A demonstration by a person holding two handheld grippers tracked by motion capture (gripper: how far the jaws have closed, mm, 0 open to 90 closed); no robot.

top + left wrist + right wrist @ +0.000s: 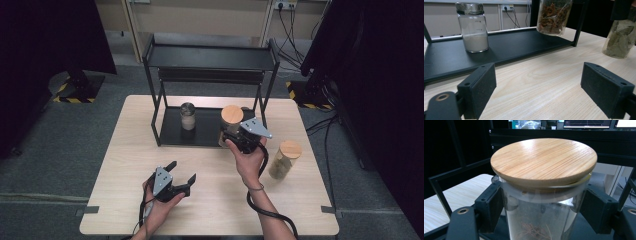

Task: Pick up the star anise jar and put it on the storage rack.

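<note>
My right gripper (231, 131) is shut on a glass jar with a round wooden lid (232, 114) (544, 161), both pads pressing the glass just under the lid. Brownish dried bits fill the jar (552, 15), which hangs just over the right end of the black rack's lower shelf (205, 131). A glass jar of white powder with a metal lid (188, 115) (473, 27) stands on that shelf. My left gripper (183, 171) (537, 92) is open over the bare tabletop near the front, nothing between its pads.
A second wooden-lidded jar of green leaves (285, 159) (620, 40) stands on the wooden table (125, 165) at the right. The black two-tier rack (210, 57) occupies the table's far middle. Dark curtains and cables lie beyond the table.
</note>
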